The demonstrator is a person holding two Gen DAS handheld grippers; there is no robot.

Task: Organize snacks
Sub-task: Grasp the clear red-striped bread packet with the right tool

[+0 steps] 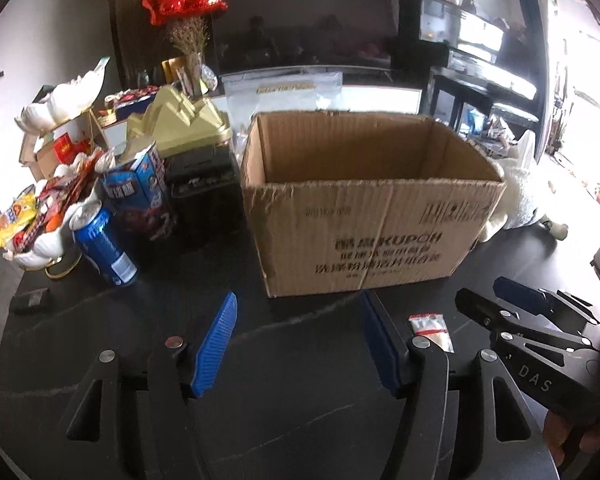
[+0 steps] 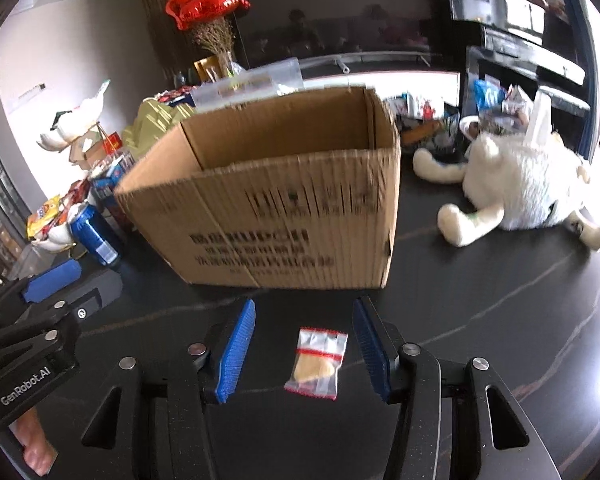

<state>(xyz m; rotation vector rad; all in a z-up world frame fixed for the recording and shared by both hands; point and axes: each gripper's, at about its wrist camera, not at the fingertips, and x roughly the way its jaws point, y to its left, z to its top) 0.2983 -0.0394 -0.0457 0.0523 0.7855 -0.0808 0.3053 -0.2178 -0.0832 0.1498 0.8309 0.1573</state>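
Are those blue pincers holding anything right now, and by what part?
Nothing is held. Both hand-held grippers are open: the right straddles a small snack packet on the table without touching it; the left is empty.

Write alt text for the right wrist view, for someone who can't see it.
A small clear snack packet lies on a dark table between the open blue fingers of the right gripper. Behind it stands an open cardboard box, with a white plush toy to its right and a blue can to its left.

Our black left gripper with blue ribbed pads (image 1: pixel 298 346): jaws spread wide, holding nothing. Our matching black right gripper (image 2: pixel 304 346): jaws likewise wide apart, low over the tabletop.
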